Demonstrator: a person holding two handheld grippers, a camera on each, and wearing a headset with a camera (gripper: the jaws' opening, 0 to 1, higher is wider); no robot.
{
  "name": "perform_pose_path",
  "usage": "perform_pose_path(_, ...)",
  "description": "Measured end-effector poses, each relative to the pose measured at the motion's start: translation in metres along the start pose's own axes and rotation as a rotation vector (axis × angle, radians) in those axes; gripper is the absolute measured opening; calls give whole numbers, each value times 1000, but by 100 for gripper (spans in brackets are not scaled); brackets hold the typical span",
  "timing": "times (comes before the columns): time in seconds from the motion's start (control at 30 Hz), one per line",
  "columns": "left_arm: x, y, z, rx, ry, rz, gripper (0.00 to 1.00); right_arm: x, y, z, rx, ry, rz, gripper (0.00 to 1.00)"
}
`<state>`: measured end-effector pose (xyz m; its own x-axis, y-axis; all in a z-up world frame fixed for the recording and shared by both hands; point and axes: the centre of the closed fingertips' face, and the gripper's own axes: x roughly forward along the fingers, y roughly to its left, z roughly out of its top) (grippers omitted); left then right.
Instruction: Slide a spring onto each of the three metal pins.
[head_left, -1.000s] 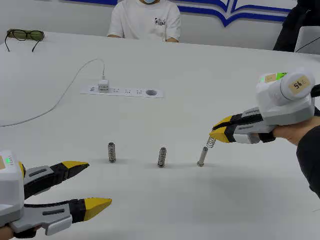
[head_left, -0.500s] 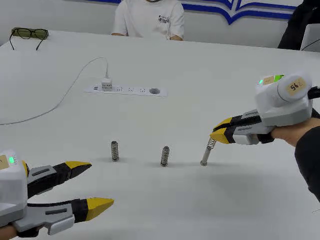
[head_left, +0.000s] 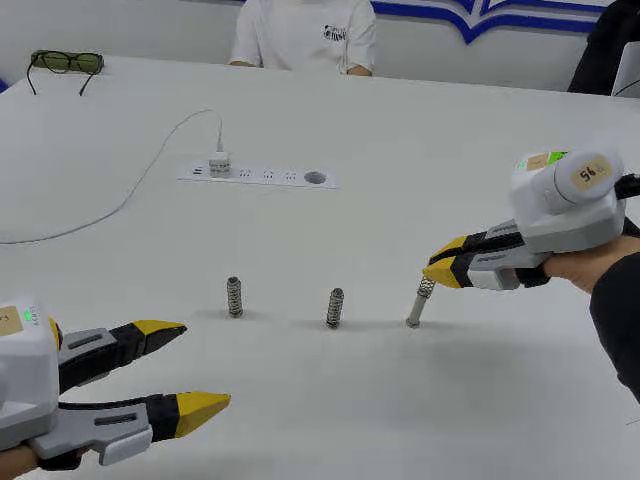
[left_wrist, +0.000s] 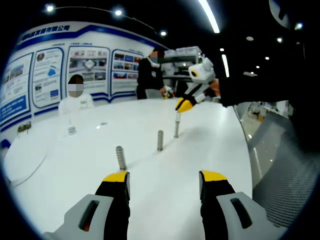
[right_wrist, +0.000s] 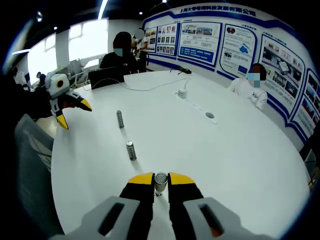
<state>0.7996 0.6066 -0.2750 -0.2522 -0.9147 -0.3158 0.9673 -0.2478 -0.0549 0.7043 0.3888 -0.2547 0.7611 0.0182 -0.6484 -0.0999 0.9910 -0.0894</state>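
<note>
While my left tongs (head_left: 205, 365) hang wide open and empty over the near left of the worktop (head_left: 420, 140), the work is all at the other end of the row. Going across, the left pin (head_left: 234, 297) and the middle pin (head_left: 335, 307) each stand upright with a spring already down over them, so I judge two of the three done. The right pin (head_left: 413, 316) leans with its top toward my right tongs (head_left: 432, 274), which are pinched narrow on the last spring (head_left: 425, 288). That spring sits over the pin's top end, with bare shaft below it. So the step in hand is threading this third one. The next move, as I judge it, calls for pushing down along the pin's own slant and then letting go. The head view gives me the side-on lean and how little of the pin is covered. The right gripper view looks straight along the jaws at the spring's round open end (right_wrist: 160, 182) between the yellow tips. The left gripper view lines up all three pins, with the right tongs (left_wrist: 184, 104) at the far one.
</note>
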Motion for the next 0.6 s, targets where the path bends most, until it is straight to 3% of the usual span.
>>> perform_pose_path(0.6, 2, 0, -3, -6, 5, -4, 56, 15, 3, -14, 28, 23, 1, 11)
